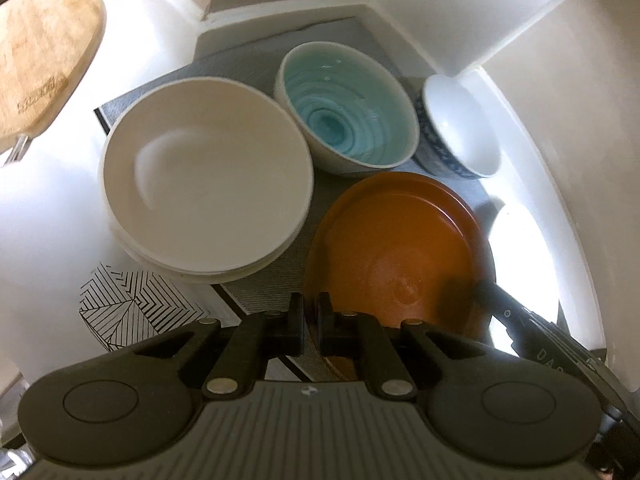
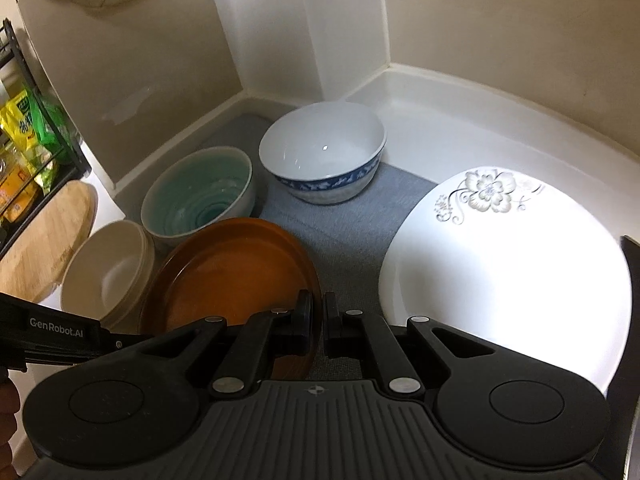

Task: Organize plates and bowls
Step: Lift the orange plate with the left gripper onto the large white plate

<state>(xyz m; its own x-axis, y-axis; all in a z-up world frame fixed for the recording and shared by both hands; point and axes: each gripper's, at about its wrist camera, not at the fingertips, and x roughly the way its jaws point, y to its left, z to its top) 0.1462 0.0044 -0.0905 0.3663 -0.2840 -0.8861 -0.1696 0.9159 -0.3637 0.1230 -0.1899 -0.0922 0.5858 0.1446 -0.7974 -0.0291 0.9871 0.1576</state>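
Observation:
An orange-brown plate (image 1: 400,248) (image 2: 232,272) is gripped at two opposite sides of its rim. My left gripper (image 1: 310,320) is shut on the rim nearest its camera. My right gripper (image 2: 318,316) is shut on the other side, and its dark tip (image 1: 500,300) shows at the plate's far edge in the left wrist view. Beside the plate are stacked cream bowls (image 1: 204,176) (image 2: 108,276), a teal-glazed bowl (image 1: 348,116) (image 2: 200,196) and a blue-patterned white bowl (image 1: 460,128) (image 2: 324,152). A large white plate with a flower print (image 2: 508,260) lies to the right.
All the dishes rest on a grey mat (image 2: 340,232) in a white walled corner. A round wooden board (image 1: 44,60) (image 2: 44,240) lies to the left, with a black rack of food packets (image 2: 28,140) behind it. A black-lined patterned sheet (image 1: 132,304) lies near the cream bowls.

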